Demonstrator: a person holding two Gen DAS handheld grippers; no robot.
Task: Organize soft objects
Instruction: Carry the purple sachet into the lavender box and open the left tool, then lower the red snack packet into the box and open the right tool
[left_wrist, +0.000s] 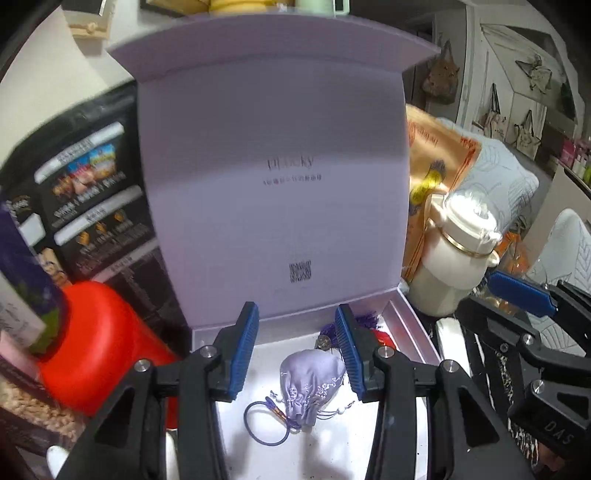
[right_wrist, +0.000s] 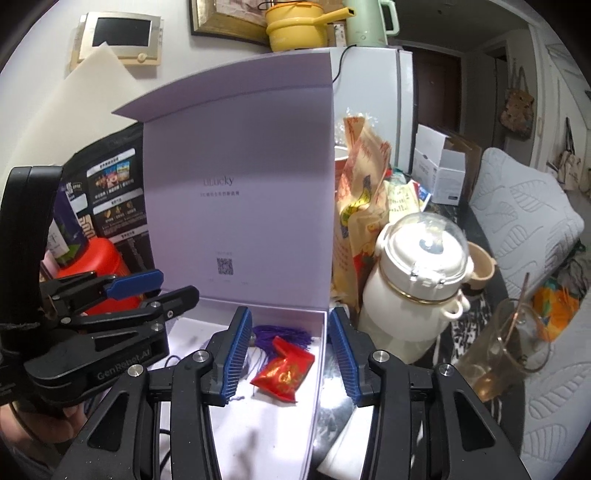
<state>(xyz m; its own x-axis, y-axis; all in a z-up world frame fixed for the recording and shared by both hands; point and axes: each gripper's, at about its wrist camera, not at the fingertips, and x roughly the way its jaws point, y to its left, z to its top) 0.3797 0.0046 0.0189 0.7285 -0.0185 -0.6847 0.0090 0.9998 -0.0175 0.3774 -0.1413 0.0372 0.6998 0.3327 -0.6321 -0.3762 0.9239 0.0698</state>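
Our left gripper (left_wrist: 299, 347) and right gripper (right_wrist: 290, 352) hover partly open, empty; lilac embroidered fabric pouch (left_wrist: 312, 384) and red foil packet (right_wrist: 284, 373) already lie inside the open lavender cardboard box (left_wrist: 406, 325).

A cluttered dark patterned counter (right_wrist: 465, 332) carries an open lilac box (right_wrist: 236, 206); just right of it a white jug (right_wrist: 417, 291); a glass cup (right_wrist: 506, 350); left, a red container (left_wrist: 99, 339).
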